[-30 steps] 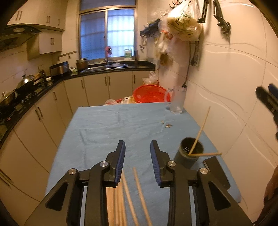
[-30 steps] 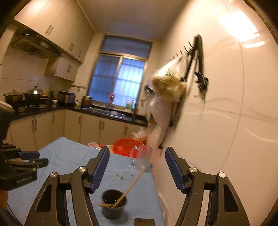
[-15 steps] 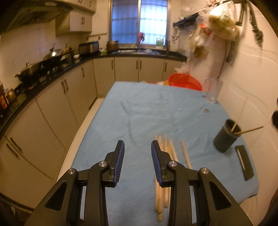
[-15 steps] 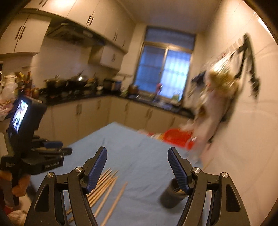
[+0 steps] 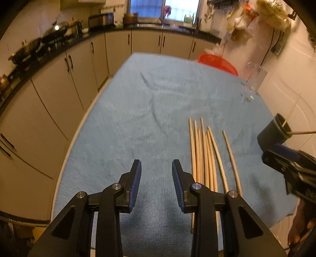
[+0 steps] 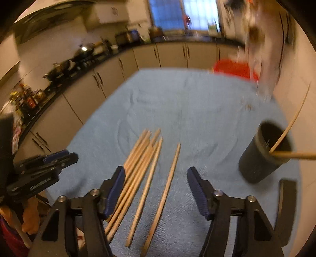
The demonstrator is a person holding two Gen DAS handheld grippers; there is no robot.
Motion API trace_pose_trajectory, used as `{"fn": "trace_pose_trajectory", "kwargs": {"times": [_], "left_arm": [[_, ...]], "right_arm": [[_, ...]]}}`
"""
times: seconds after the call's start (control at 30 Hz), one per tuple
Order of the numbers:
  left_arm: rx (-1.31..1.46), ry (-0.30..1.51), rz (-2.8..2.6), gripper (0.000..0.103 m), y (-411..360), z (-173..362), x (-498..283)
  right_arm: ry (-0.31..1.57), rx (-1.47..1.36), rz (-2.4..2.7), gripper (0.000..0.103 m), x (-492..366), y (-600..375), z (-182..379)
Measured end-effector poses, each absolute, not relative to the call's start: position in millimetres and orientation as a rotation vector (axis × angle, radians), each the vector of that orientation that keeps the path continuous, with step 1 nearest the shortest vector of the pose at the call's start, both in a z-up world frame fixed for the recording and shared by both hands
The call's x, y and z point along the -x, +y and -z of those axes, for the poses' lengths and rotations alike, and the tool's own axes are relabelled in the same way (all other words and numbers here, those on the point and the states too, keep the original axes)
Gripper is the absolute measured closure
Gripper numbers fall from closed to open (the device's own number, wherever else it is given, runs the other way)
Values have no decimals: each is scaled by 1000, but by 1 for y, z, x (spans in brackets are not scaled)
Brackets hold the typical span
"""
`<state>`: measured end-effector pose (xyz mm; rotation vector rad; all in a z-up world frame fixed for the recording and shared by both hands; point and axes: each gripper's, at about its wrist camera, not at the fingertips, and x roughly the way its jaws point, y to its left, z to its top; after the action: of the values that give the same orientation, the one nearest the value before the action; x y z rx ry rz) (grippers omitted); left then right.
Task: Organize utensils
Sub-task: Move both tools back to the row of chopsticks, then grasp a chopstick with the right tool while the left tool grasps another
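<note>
Right gripper (image 6: 156, 178): jaws wide apart, empty, above loose chopsticks (image 6: 144, 168)
Left gripper (image 5: 156, 174): jaws apart, empty
Risk: thin sticks may roll or slip; dark cup (image 6: 262, 154) could tip

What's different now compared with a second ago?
Both hand-held grippers tipped down from the far kitchen toward the table. The right hand-held gripper now hangs open over the loose chopsticks; the left hand-held gripper is open beside them. Nothing was grabbed. The dark cup keeps its two chopsticks.

Window: we see it blue-lit (image 5: 164, 8), top centre.
Cabinets: cream doors (image 5: 59, 83) at left.
Wall: we find pale tile (image 5: 286, 65), right.
</note>
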<state>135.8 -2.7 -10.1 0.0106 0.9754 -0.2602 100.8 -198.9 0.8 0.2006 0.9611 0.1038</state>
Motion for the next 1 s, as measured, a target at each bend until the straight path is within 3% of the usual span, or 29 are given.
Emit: {"fn": "trace_pose_trajectory", "kwargs": {"times": [0.23, 0.57, 0.67, 0.73, 1.0], "left_arm": [[3, 1047, 268, 73, -2, 23, -150], [-11, 1102, 310, 73, -10, 30, -174], [-14, 1118, 331, 73, -19, 32, -181], [-19, 1136, 351, 73, -27, 34, -187], [-47, 1195, 389, 73, -65, 45, -221]], "right_arm": [[1141, -317, -88, 69, -148, -212, 46], [1240, -234, -17, 72, -176, -202, 80], [1230, -199, -11, 80, -176, -201, 81], [1221, -184, -17, 93, -175, -204, 82], [1201, -252, -23, 94, -160, -223, 82]]}}
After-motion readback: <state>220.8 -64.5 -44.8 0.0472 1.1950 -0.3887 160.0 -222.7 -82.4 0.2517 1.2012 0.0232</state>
